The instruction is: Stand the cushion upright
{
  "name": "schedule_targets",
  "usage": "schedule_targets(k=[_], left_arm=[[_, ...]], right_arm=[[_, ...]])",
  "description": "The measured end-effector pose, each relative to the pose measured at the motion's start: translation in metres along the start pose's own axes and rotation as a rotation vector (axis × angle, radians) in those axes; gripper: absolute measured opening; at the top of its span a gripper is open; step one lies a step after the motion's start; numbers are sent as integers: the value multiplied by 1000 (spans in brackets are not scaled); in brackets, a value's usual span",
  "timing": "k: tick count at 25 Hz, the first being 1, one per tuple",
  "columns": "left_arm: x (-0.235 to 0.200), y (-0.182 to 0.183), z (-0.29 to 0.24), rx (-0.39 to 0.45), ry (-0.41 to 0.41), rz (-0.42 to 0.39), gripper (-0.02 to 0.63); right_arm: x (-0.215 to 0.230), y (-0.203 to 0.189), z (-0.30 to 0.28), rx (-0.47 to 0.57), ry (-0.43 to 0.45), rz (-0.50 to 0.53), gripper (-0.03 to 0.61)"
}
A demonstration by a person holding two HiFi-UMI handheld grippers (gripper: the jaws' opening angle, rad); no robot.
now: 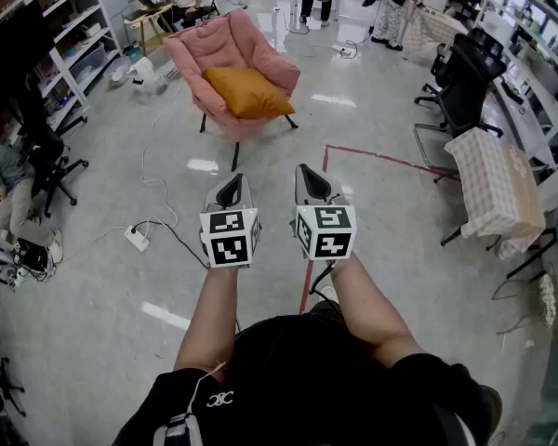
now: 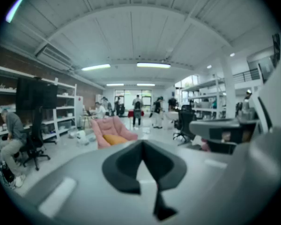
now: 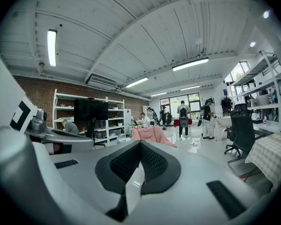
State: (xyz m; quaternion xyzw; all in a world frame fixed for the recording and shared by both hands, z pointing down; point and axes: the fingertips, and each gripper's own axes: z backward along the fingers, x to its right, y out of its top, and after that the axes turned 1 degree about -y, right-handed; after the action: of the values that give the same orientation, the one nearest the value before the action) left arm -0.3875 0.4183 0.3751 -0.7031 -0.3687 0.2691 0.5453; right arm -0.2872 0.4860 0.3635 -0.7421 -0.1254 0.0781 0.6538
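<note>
You hold your left gripper (image 1: pixel 230 186) and your right gripper (image 1: pixel 309 173) out in front of you, side by side. Both point across the shiny grey floor (image 1: pixel 102 286) toward the soft pink padded armchair (image 1: pixel 225 49). Both are well apart from that chair, on the side nearest you.

The two black jaws of your left gripper are pressed together, with nothing between them. The two black jaws of your right gripper are pressed together too, and they hold nothing.

The flat orange square cushion (image 1: pixel 248 92) lies on the seat of the pink chair. It is lying down, with its big face up, and one corner pokes out past the front of the seat. It is not standing up. No gripper touches it.

A thin red tape line (image 1: pixel 372 159) runs on the floor to the right of the pink chair. A white power strip (image 1: pixel 136 239) with a cord lies on the floor to the left of the chair, nearer to you. A black office chair (image 1: pixel 465 86) stands far off to the right of the pink chair, and a table with a checked cloth (image 1: pixel 498 189) is past it. White shelves (image 1: pixel 70 45) stand to the left of the pink chair. Some people are behind the pink chair, far back in the room.
</note>
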Motion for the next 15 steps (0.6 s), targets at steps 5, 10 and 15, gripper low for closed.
schedule_targets(k=[5,10,15], left_arm=[[8,2,-7,-7,-11,-2,0],[12,1,-15,-17,-13,-18,0],[16,0,-31,-31,-4,-18,0]], right_arm=[[8,-1,-1,-2,3,-7,-6],[13,-5,-5,-7,19,-45,-5],[23,-9,-14,-21,34,-52,-5]])
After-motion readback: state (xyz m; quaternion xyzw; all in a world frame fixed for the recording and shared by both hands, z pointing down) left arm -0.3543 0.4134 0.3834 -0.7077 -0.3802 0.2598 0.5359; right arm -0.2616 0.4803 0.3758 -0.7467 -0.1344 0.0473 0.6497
